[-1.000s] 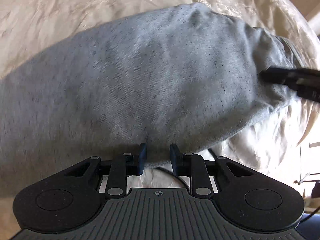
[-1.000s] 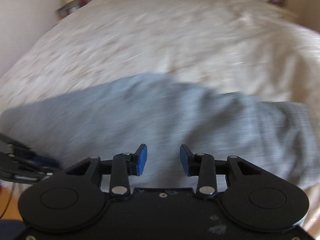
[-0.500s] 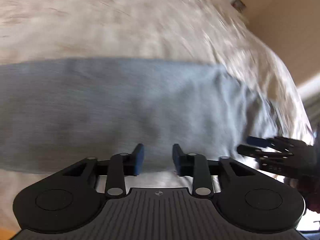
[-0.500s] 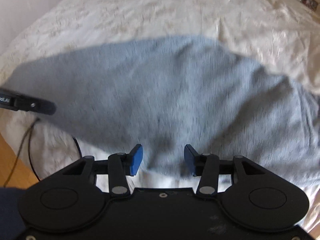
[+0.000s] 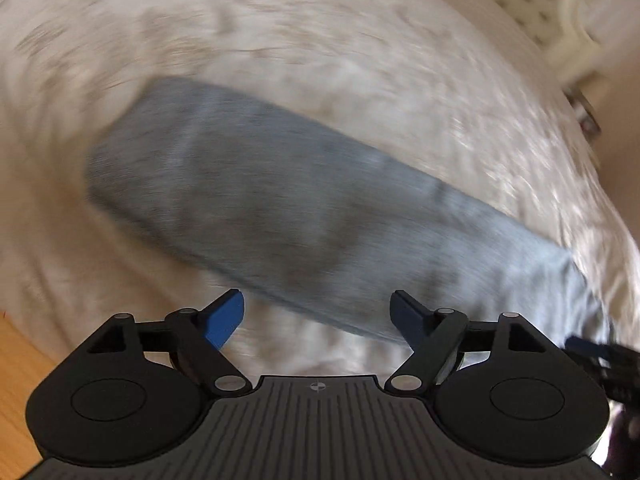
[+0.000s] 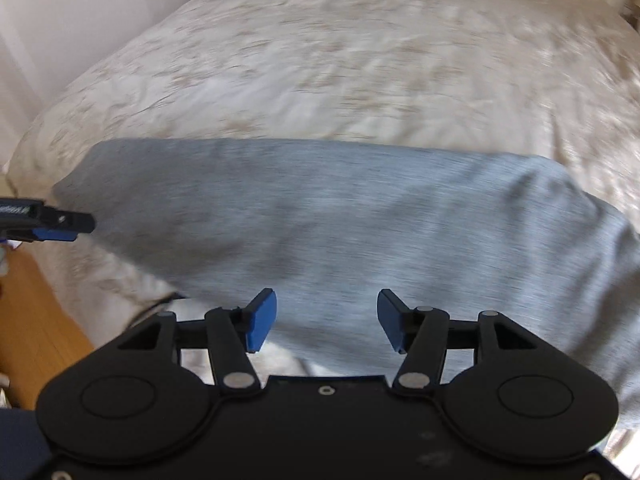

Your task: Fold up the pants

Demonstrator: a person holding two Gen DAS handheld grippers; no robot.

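The grey pants (image 5: 320, 216) lie folded into a long flat band across the cream bedspread (image 5: 320, 40); they also show in the right wrist view (image 6: 340, 220). My left gripper (image 5: 318, 316) is open and empty, just off the band's near edge. My right gripper (image 6: 326, 316) is open and empty over the near edge of the pants. The left gripper's fingers (image 6: 60, 226) show at the band's left end in the right wrist view. The right gripper's tip (image 5: 600, 356) shows at the band's right end in the left wrist view.
The bed's cream cover (image 6: 360, 60) stretches far behind the pants. Wooden floor (image 6: 36, 320) shows beyond the bed's left corner. A pale wall (image 6: 80, 12) stands to the far left. A headboard or pillow (image 5: 548, 4) sits at the upper right.
Both grippers have opened wider and drawn back from the pants. The pants now lie flat as a narrower band. The views have swung and are blurred by motion.
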